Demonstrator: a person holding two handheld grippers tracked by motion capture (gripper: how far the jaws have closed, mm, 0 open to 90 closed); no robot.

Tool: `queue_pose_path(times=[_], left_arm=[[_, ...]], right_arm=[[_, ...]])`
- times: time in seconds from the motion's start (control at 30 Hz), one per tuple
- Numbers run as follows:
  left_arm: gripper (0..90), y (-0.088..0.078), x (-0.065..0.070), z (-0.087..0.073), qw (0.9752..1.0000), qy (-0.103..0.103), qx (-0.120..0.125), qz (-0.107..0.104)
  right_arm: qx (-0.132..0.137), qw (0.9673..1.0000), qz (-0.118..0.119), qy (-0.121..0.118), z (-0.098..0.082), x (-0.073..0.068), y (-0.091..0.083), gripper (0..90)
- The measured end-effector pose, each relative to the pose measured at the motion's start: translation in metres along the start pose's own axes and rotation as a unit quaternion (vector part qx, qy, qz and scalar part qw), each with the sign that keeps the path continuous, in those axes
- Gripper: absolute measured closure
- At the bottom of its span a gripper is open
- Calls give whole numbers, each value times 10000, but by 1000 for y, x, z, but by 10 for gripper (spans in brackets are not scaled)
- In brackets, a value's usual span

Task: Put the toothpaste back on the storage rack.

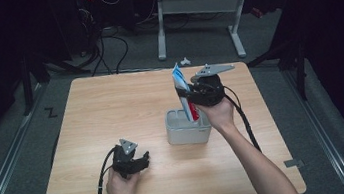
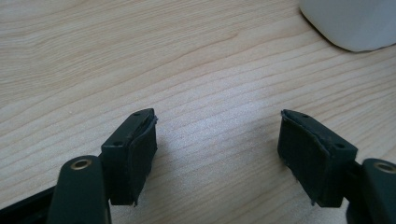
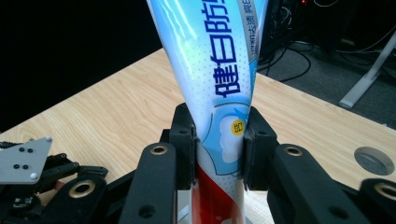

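A blue-and-white toothpaste tube [image 1: 179, 82] [image 3: 219, 79] with a red lower end stands nearly upright, and my right gripper [image 1: 189, 98] [image 3: 218, 137] is shut on its middle. The tube's red end hangs at the open top of a pale grey box [image 1: 188, 131]; whether it touches the box I cannot tell. My left gripper [image 1: 142, 162] [image 2: 217, 135] rests low over the wooden table [image 1: 111, 110] near the front left. Its jaws stand open with only bare wood between them. A corner of the pale box [image 2: 355, 23] lies ahead of it to the right.
The table's left half and front right [image 1: 250, 167] are bare wood. Beyond the far edge, a white desk frame [image 1: 196, 8] and dark cables [image 1: 113, 49] sit on the grey floor. Both forearms come in from the bottom edge.
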State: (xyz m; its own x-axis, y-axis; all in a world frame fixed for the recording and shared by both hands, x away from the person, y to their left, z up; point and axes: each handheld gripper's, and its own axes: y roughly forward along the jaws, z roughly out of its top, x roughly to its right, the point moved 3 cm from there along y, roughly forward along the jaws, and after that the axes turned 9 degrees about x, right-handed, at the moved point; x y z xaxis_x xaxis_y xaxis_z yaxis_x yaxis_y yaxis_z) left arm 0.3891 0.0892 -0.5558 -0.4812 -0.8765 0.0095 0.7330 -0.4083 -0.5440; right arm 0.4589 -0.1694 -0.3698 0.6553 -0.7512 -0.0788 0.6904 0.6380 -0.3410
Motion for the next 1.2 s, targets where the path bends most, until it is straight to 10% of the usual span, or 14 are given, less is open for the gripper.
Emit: queue_pose_path(times=[1.2], left_arm=[[288, 0, 0, 0, 10000, 3, -3, 2]], right_arm=[[-438, 9990, -73, -48, -34, 5, 11, 702]])
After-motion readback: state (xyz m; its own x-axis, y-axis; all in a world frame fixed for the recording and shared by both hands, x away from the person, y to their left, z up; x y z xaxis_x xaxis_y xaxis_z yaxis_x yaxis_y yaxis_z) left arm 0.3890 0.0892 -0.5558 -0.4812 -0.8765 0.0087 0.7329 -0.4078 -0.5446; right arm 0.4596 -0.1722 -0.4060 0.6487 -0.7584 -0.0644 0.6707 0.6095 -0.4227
